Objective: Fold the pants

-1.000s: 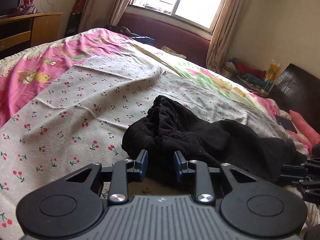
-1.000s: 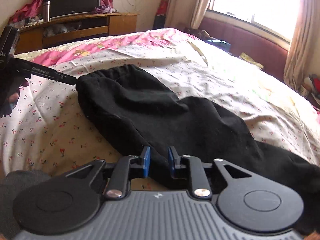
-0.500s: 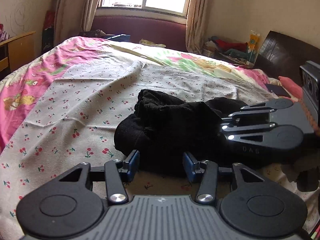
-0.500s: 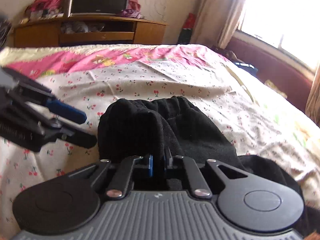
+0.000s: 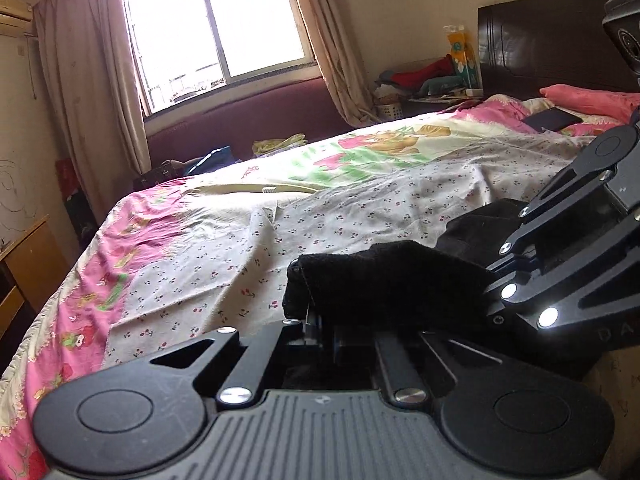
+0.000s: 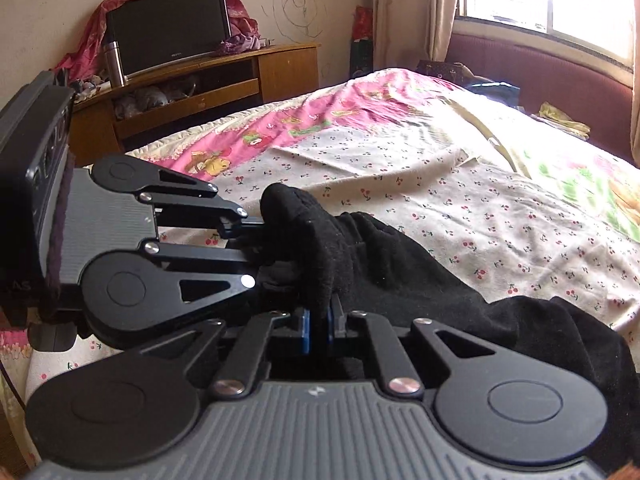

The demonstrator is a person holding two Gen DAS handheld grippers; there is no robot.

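Note:
The black pants (image 5: 384, 284) lie bunched on the bed; in the right wrist view the black pants (image 6: 400, 276) trail away to the right. My left gripper (image 5: 322, 328) is shut on one edge of the pants. My right gripper (image 6: 318, 330) is shut on a raised fold of the same cloth, with blue pads (image 6: 306, 332) pinching it. The two grippers are close together: the right gripper (image 5: 560, 280) shows at the right of the left wrist view, and the left gripper (image 6: 256, 236) shows at the left of the right wrist view, its tips buried in cloth.
The bed carries a cherry-print sheet (image 5: 360, 216) over a pink cartoon blanket (image 5: 132, 248). A dark headboard (image 5: 552, 40), pink pillow (image 5: 592, 98) and dark flat object (image 5: 552, 120) are at the far right. A wooden TV stand (image 6: 200, 84) and window bench (image 6: 540, 68) border the bed.
My left gripper has closed on the pants' edge. Both grippers have lifted the cloth and come close together, turning so each sees the other.

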